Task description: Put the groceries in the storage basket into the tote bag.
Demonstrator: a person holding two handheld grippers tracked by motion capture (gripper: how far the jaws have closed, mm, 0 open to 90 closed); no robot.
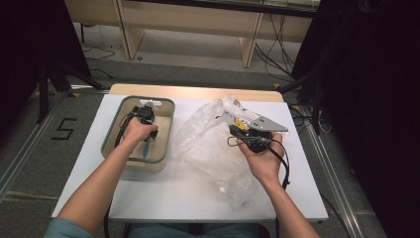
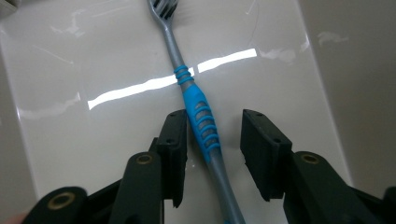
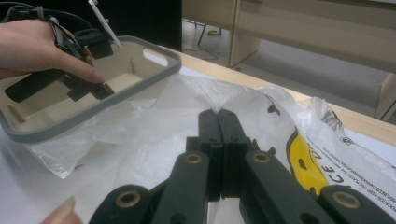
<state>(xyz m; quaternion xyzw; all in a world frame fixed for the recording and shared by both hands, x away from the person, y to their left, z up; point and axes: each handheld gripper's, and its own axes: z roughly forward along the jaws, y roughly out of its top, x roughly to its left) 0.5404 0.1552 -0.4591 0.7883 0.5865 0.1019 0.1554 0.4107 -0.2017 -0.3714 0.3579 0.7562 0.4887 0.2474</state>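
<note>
Black left gripper (image 2: 212,140) jaws straddle toothbrush (image 2: 201,122) handle (untouched at 3 o'clock) — centre before squeezing; right gripper (image 3: 218,122) together on bag (image 3: 154,135).

toothbrush (image 2: 201,122) head cropped at top edge, handle end cropped below

white table (image 1: 163,196), wooden shelving (image 1: 198,22), floor cables (image 1: 275,49)

a: what sits where on the counter (image 1: 163,193)?
b: the tub (image 1: 112,130) lies at the left, the plastic bag (image 1: 208,144) just right of it, touching its right wall.
a: and inside the tub?
b: a toothbrush (image 2: 196,112) lies on its floor, between the left tool (image 2: 212,130) jaws. the right tool (image 3: 219,121) rests on the bag.
</note>
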